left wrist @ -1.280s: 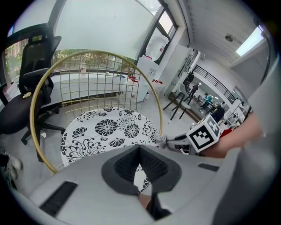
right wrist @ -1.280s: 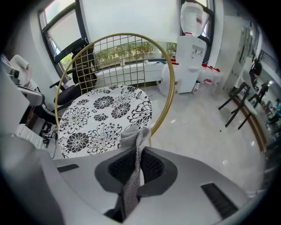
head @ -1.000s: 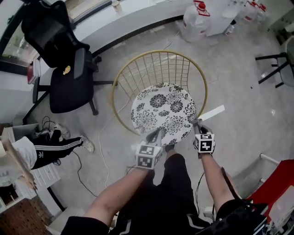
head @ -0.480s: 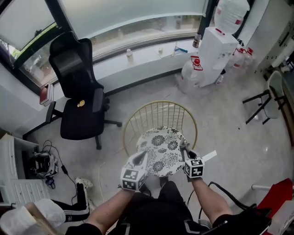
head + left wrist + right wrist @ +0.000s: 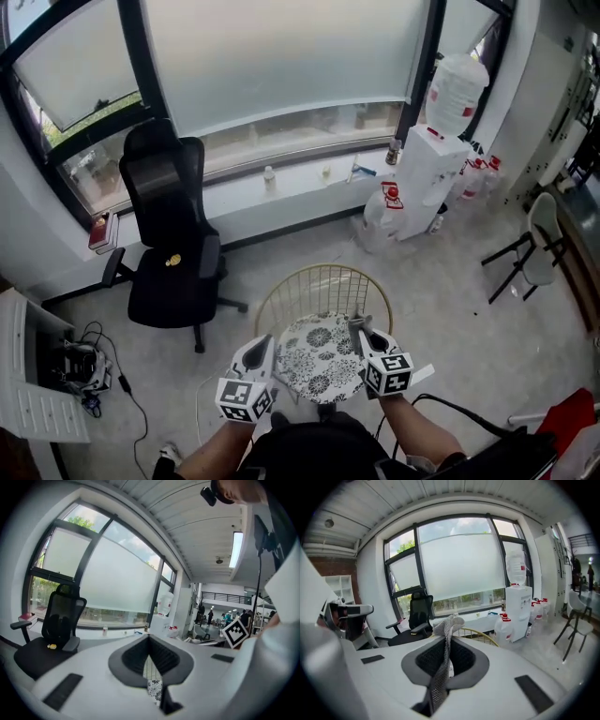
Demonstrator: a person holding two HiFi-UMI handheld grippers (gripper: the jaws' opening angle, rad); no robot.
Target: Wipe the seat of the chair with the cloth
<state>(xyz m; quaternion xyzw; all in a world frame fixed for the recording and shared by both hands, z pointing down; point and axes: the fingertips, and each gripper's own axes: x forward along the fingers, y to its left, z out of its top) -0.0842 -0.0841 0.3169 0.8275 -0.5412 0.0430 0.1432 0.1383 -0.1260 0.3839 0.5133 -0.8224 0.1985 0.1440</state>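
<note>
Grey ribbed fingers of the left gripper are closed together and hold nothing, by the near-left edge of the floral seat. That round seat sits in a gold wire chair. By its near-right edge the right gripper has its fingers clamped on a grey mesh cloth.

Grey cloth pinched in right tongs near floral chair.
</note>
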